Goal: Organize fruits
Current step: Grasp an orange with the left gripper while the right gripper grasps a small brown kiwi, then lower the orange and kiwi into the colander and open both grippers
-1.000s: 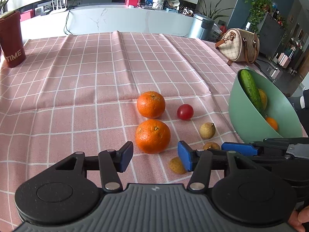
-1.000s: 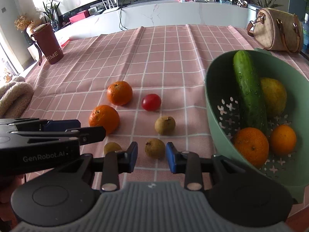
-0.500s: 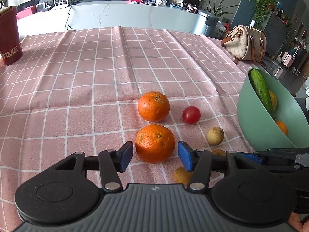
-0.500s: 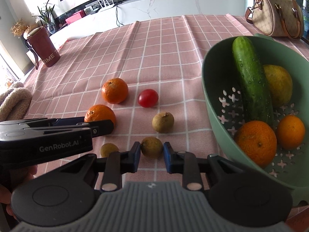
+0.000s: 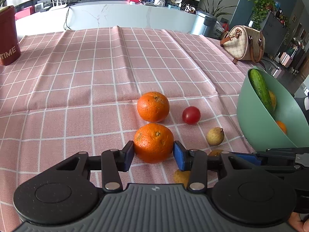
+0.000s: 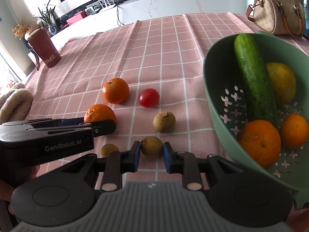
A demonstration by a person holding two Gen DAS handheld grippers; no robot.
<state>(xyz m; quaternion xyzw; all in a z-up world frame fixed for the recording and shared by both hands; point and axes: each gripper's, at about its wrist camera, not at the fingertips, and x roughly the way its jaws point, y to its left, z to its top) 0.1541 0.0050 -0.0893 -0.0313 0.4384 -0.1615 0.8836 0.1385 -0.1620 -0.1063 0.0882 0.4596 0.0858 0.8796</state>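
On pink checked cloth (image 5: pixel 77 89): left gripper (image 5: pixel 154 153) pads flush against near orange (image 5: pixel 154 143), apparently gripping. Right gripper (image 6: pixel 150 155) straddling small brown fruit (image 6: pixel 151 147), slight gap, not clamped. Likely both bound for green colander (image 6: pixel 216 104) alongside, for short transfer.

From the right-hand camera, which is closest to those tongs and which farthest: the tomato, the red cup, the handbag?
1. Tomato: on the cloth, just ahead of the right tongs.
2. Red cup: far left.
3. Handbag: far right corner; too close to the cup to call firmly.
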